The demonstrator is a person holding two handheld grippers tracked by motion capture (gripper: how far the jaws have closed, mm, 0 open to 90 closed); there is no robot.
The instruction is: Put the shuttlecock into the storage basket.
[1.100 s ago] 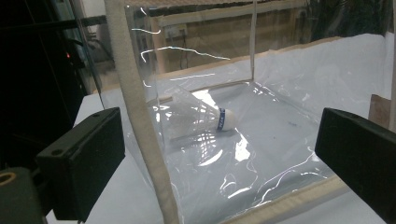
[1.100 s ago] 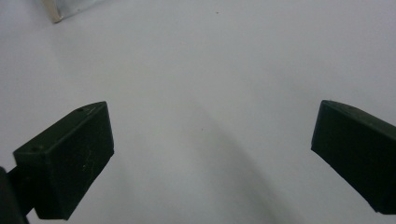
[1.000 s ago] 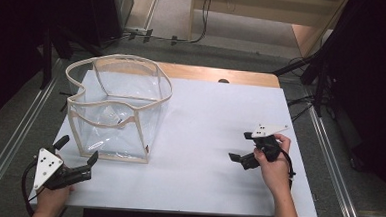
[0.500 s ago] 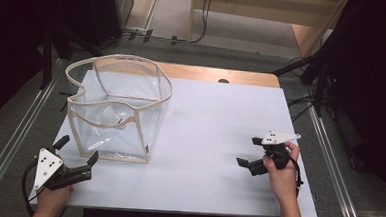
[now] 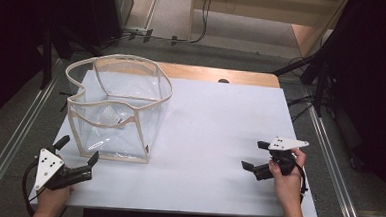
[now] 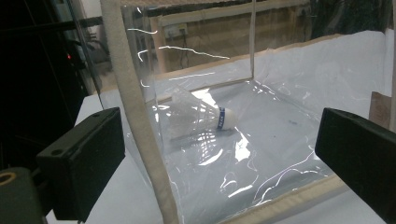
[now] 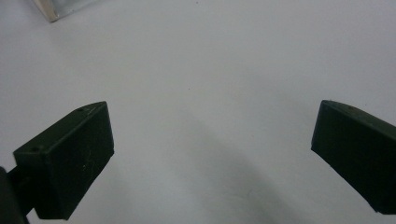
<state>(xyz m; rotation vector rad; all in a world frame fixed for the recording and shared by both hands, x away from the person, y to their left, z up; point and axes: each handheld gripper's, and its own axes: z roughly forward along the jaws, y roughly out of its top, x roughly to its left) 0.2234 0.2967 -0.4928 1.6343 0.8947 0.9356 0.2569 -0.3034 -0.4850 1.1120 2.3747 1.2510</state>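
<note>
Left gripper (image 5: 76, 151) low at near-left, jaws spread wide, pointing forward-right, held in left hand (image 5: 51, 198). Right gripper (image 5: 255, 155) near right edge, jaws wide apart, pointing left, gripped by right hand (image 5: 287, 178).

The high view looks forward and down from above the person's side of the desk (image 5: 215, 119), taking in the whole white top, the floor beyond it and both forearms at the bottom edge. The left gripper view rides low at the desk's near-left corner and faces along its own jaws into the clear bag (image 6: 261, 140) — very near, the beige corner seam close to the lens. The high view shares that clear bag (image 5: 118, 109), seen there from above. The right gripper view looks down along its own jaws at the bare white desk (image 7: 210, 70) from close by — the same white sheet that the high view shows at right, with a bag corner at its top-left edge.
</note>
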